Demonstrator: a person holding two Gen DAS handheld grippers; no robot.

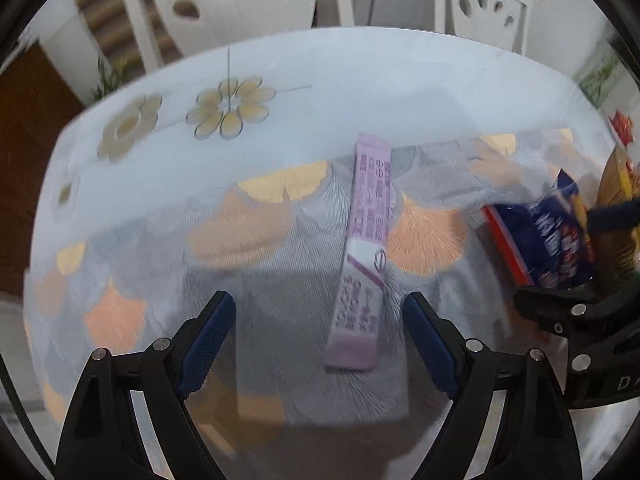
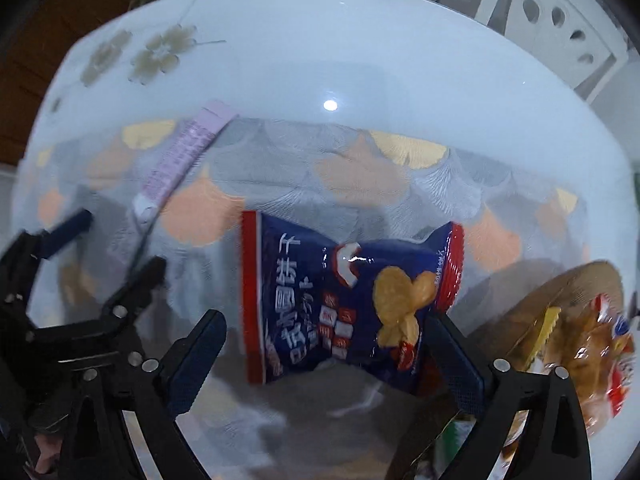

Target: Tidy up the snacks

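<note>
A long pink-purple snack stick packet [image 1: 366,248] lies on the patterned cloth, its near end between the fingers of my open left gripper [image 1: 318,340], nearer the right finger. It also shows in the right wrist view [image 2: 180,160]. A dark blue cracker bag [image 2: 344,300] with red ends lies between the fingers of my open right gripper [image 2: 328,356], touching the right finger. The bag also shows at the right of the left wrist view [image 1: 544,240]. The left gripper [image 2: 96,248] appears at the left of the right wrist view.
A woven basket [image 2: 552,296] holding several snack packets [image 2: 600,352] stands at the right. The white table [image 1: 320,80] with flower prints extends beyond the cloth. Two white chairs [image 1: 224,4] stand behind its far edge.
</note>
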